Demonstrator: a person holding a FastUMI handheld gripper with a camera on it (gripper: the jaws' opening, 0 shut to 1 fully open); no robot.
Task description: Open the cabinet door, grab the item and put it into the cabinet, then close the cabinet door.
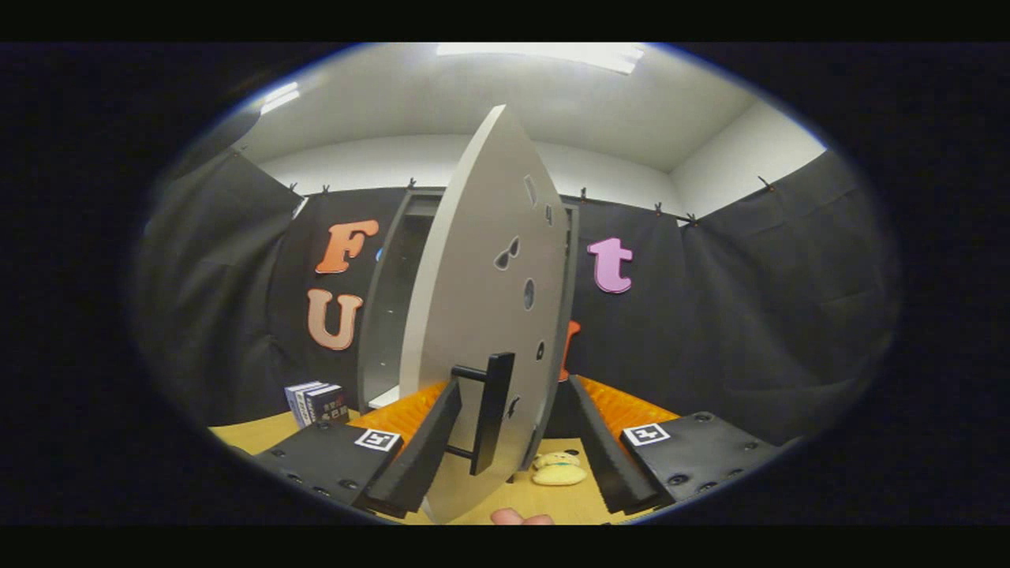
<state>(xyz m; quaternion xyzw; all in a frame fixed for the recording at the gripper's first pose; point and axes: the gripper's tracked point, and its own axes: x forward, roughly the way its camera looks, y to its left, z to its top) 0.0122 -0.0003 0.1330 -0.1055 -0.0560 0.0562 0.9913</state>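
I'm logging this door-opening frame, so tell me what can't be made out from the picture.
- Cabinet interior, gripper view: the open door covers most of it, so any shelf contents stay hidden.
- Toy on the table: partly behind the door's edge and small; its kind is unclear.
- Books: too small to read.
- Gripper: fingers straddle the door near its handle; contact cannot be judged.

Grey cabinet door (481,315), swung open edge-on, black bar handle (491,412) between the spread claw (505,465) fingers; small yellow plush item (557,468) lying beyond it on the worktop (260,432).
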